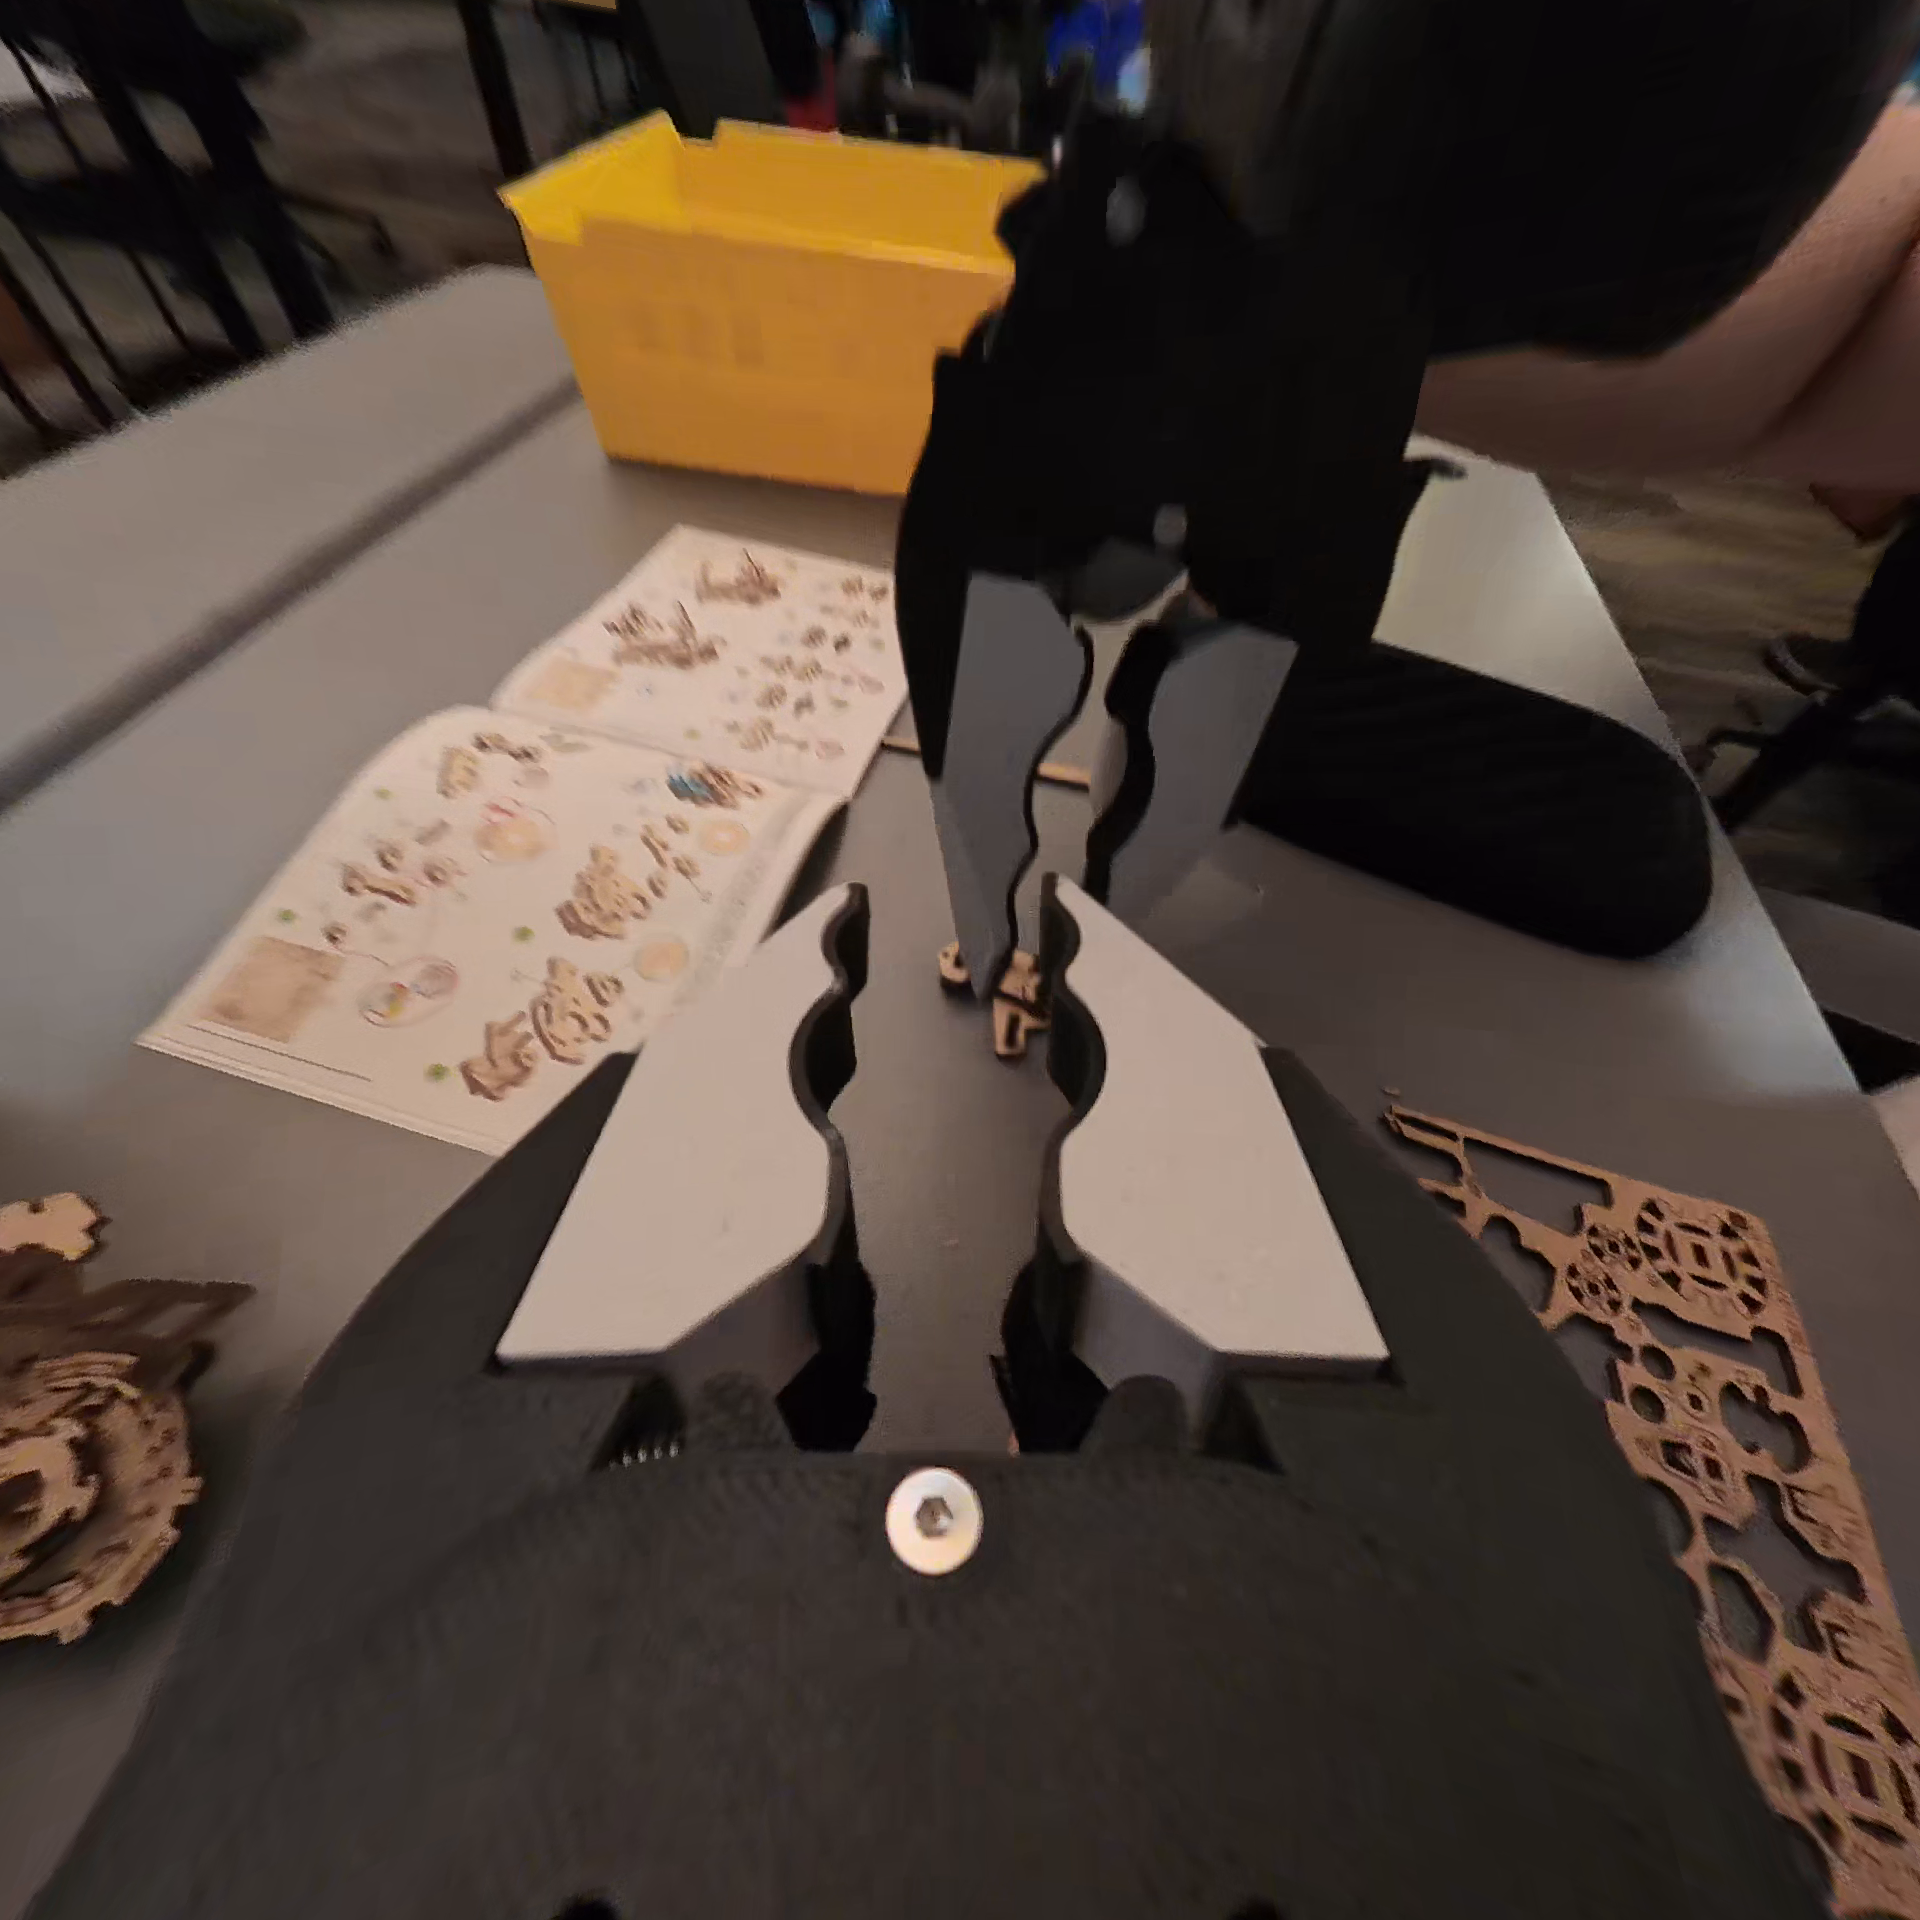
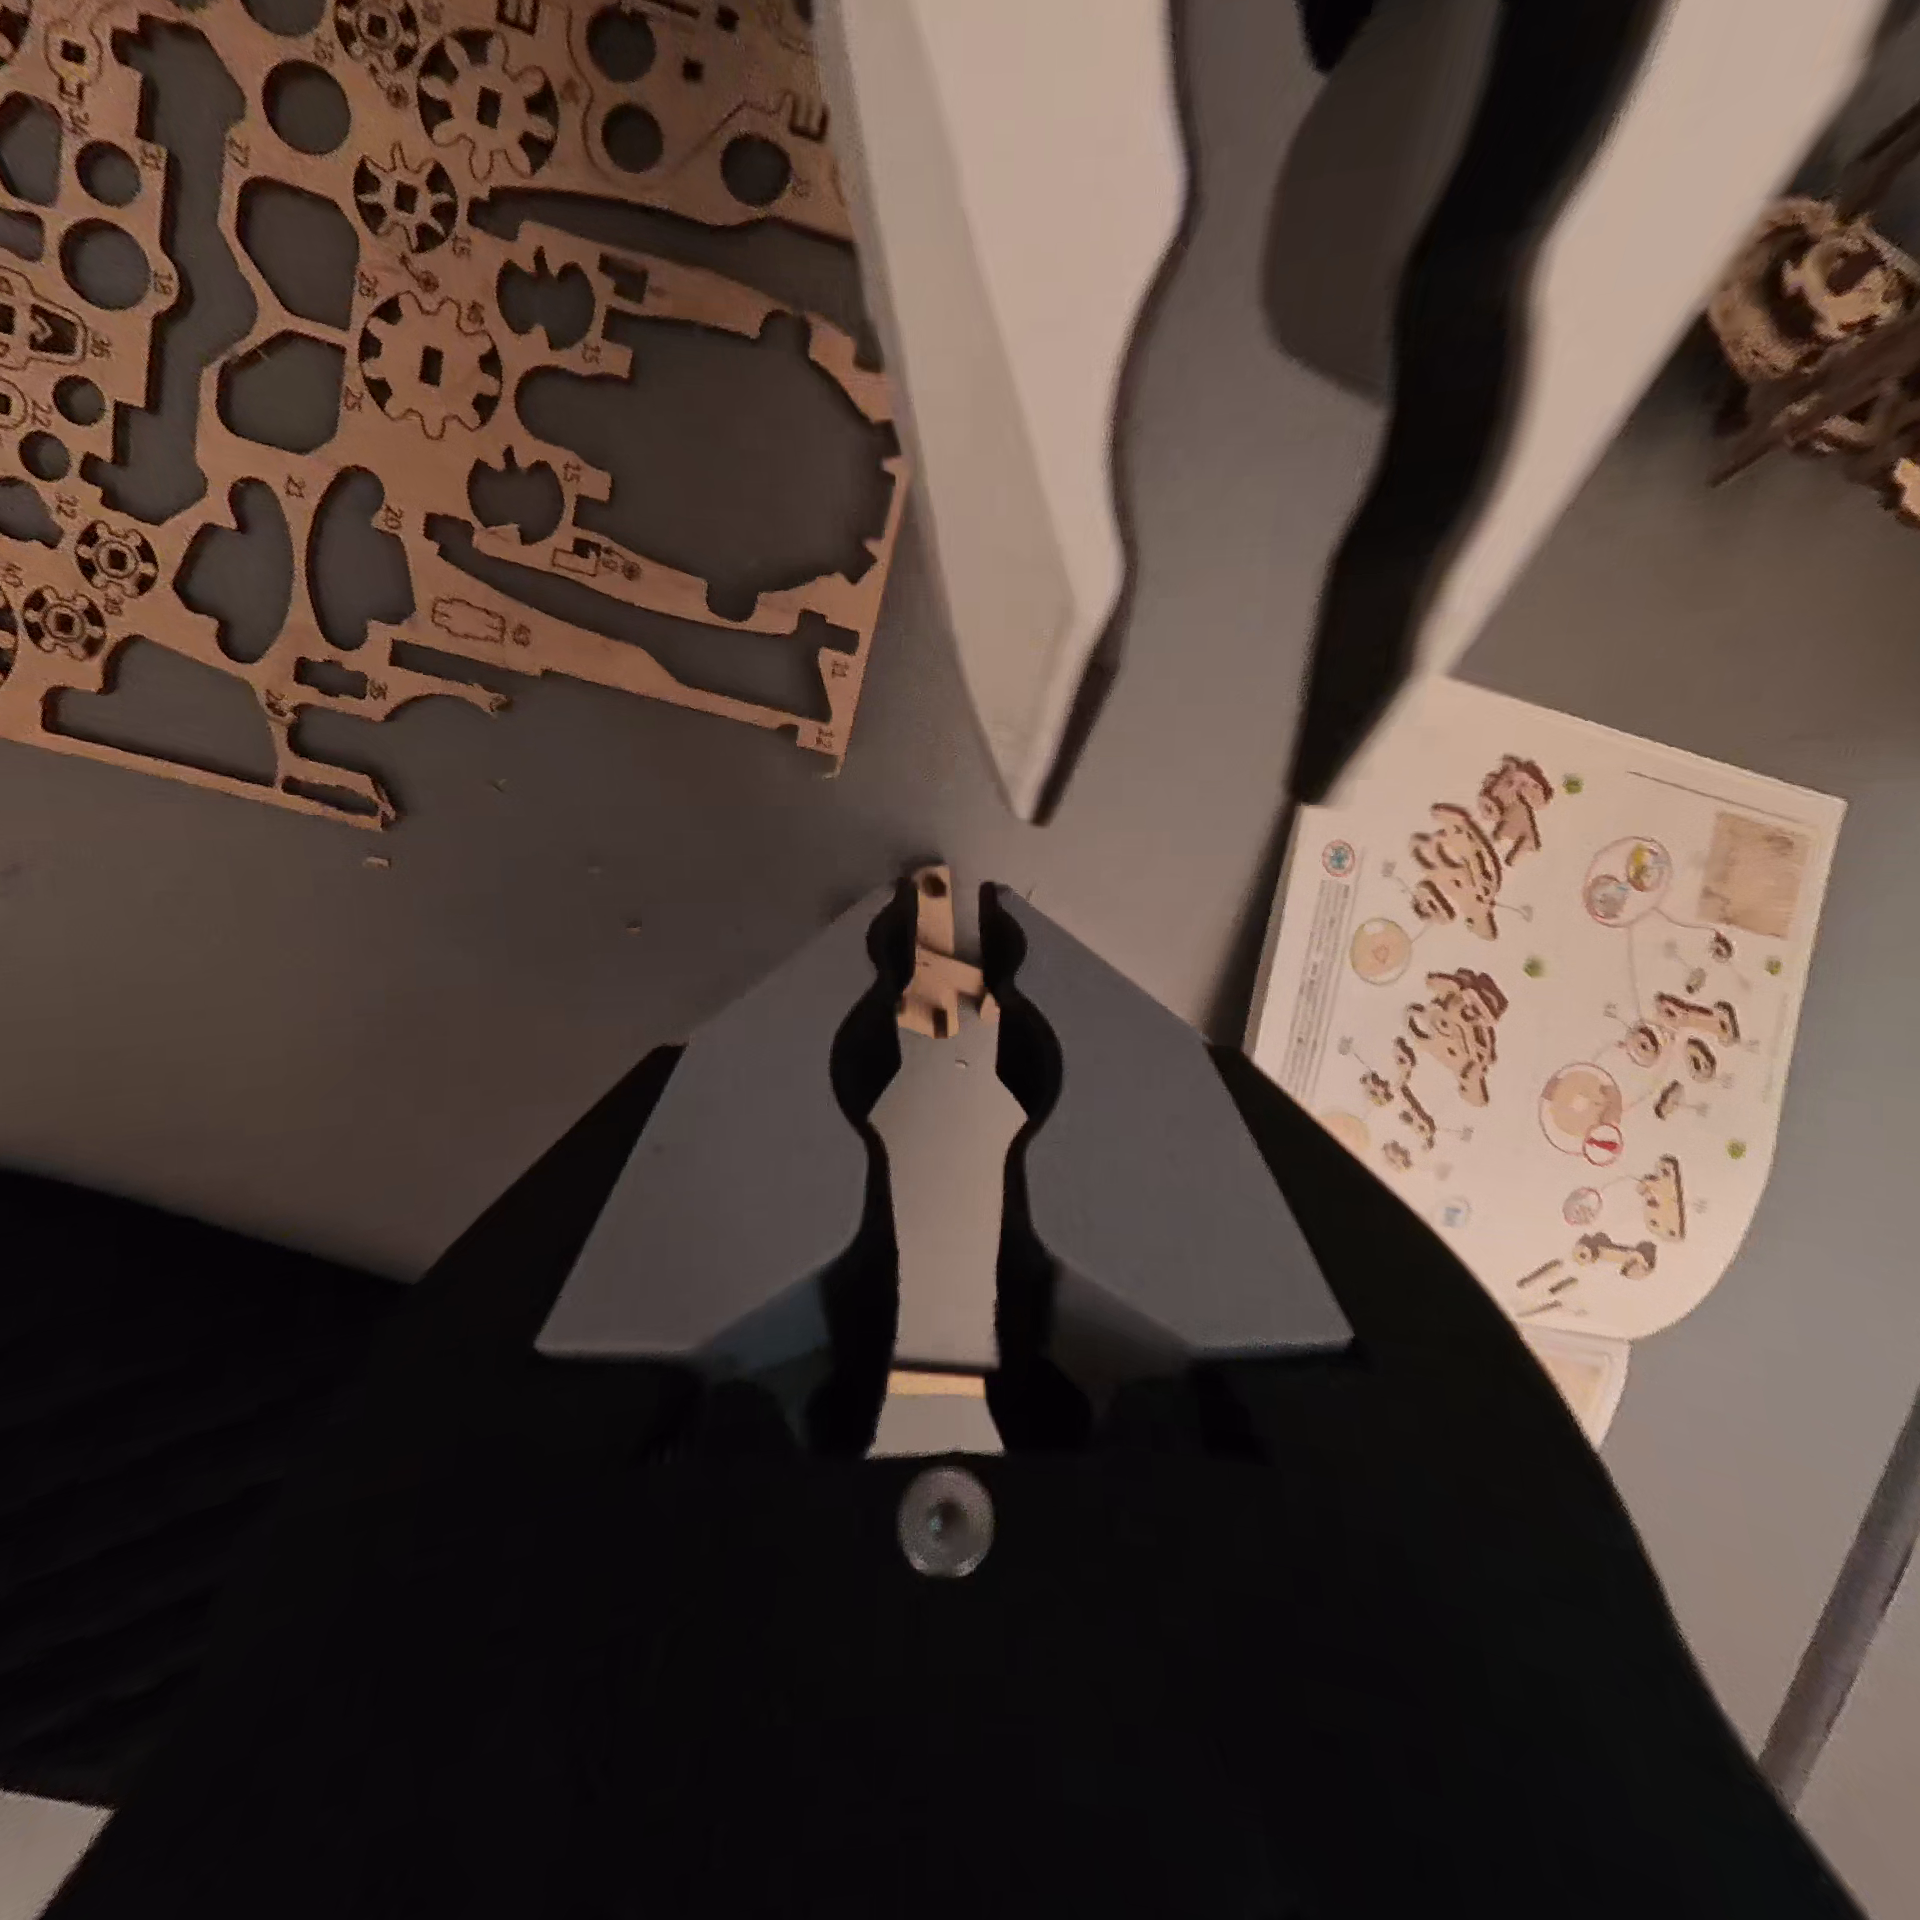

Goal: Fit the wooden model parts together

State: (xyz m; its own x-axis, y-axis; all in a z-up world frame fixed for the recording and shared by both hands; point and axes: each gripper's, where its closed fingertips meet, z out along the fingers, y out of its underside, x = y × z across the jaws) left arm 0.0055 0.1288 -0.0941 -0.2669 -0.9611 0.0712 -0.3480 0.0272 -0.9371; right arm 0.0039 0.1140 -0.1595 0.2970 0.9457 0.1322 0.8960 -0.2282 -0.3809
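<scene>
A small pale wooden part (image 2: 938,982) lies on the grey table (image 2: 520,987). My right gripper (image 2: 940,904) points down at it, jaws narrowed round it and touching its sides. In the left wrist view the right gripper (image 1: 1049,940) comes down from above onto the same part (image 1: 1013,1013). My left gripper (image 1: 951,899) is open and empty, its fingertips level with the part and just short of it. It shows in the right wrist view (image 2: 1179,800) as two large pale fingers above the part.
A punched-out wooden parts sheet (image 1: 1714,1455) (image 2: 416,416) lies to the right. A partly built wooden model (image 1: 83,1455) (image 2: 1818,343) sits at the left. An open instruction booklet (image 1: 520,883) (image 2: 1507,1039), a yellow bin (image 1: 769,312) and a black pad (image 1: 1475,810) lie beyond. The left gripper's tips are roughly 7 cm from the right gripper's. My left gripper's tips are some 15 cm from the partly built wooden model (image 2: 1818,343). It turns up in the left wrist view (image 1: 76,1419) as well.
</scene>
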